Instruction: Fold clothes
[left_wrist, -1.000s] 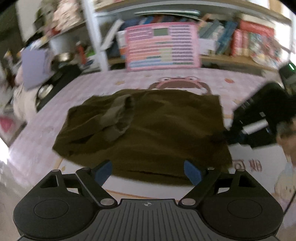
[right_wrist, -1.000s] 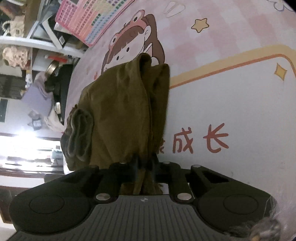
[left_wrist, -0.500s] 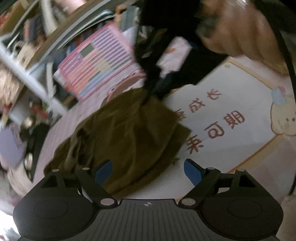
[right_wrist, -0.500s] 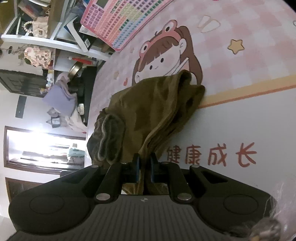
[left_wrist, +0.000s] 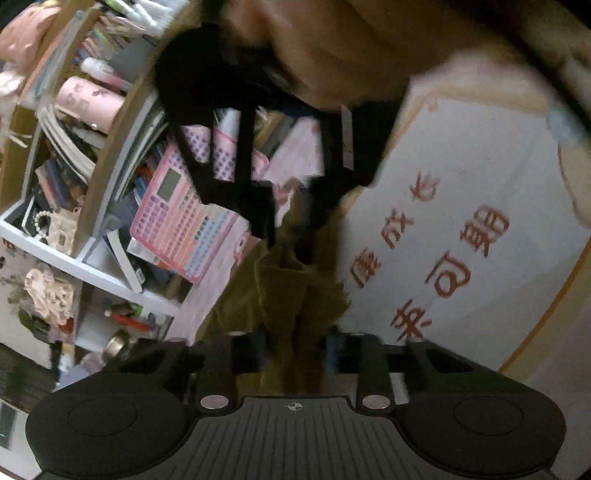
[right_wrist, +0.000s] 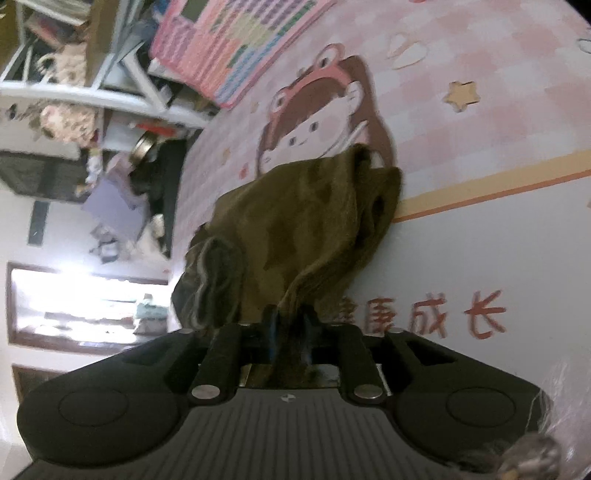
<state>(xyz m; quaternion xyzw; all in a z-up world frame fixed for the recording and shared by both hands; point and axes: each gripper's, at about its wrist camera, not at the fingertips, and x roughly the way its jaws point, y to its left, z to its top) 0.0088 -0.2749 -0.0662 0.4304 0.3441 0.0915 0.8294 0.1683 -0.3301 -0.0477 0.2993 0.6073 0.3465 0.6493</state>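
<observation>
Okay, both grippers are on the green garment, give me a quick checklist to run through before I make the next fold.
1. Right hand-held gripper clamped on the olive garment: ok, fabric is pinched between its fingers.
2. Left hand-held gripper closed on the garment: cannot tell, fabric sits between its fingers, view blurred.
3. Garment lying smooth: not ok, it is bunched and creased.
4. Bare play mat beside the garment: ok.
5. Grippers apart from each other: ok, but close in the left wrist view.

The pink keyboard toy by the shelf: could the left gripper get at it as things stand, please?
Probably not. The left gripper seems to have its jaws closed on the olive garment, and the right gripper hangs between it and the pink keyboard toy.
</observation>
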